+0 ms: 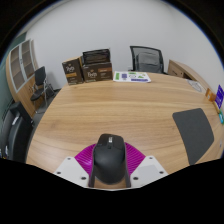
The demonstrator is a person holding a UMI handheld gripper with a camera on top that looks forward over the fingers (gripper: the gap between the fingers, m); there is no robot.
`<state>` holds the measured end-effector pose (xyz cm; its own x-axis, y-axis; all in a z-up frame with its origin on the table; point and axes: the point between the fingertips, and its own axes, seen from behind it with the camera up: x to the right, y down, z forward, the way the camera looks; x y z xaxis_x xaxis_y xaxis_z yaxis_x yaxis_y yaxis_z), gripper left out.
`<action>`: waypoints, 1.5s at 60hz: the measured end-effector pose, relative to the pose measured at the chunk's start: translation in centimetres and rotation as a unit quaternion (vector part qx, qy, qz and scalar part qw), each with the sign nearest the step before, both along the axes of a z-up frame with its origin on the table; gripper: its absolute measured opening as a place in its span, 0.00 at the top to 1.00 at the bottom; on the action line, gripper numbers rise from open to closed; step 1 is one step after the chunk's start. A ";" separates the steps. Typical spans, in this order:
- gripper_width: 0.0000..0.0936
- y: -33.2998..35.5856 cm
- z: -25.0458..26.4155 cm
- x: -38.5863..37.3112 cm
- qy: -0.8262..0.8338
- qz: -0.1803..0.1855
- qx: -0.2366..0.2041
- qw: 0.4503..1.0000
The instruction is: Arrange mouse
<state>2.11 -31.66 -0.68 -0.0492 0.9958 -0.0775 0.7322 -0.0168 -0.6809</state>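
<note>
A black computer mouse [110, 157] sits between my gripper's [111, 168] two fingers, its nose pointing away from me. The magenta pads [84, 158] press against both of its sides. The mouse is held just above the near part of a wooden table [110, 105]. A dark grey mouse mat [194, 130] lies on the table to the right, well apart from the mouse.
Cardboard boxes [88, 70] and papers [132, 76] stand at the table's far edge. A black office chair [146, 58] stands behind the table; another chair [12, 130] is at the left. A shelf unit [20, 72] stands at the far left.
</note>
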 end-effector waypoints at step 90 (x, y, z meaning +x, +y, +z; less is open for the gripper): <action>0.07 35.8 -0.3 -3.0 0.015 -0.139 0.020 0.990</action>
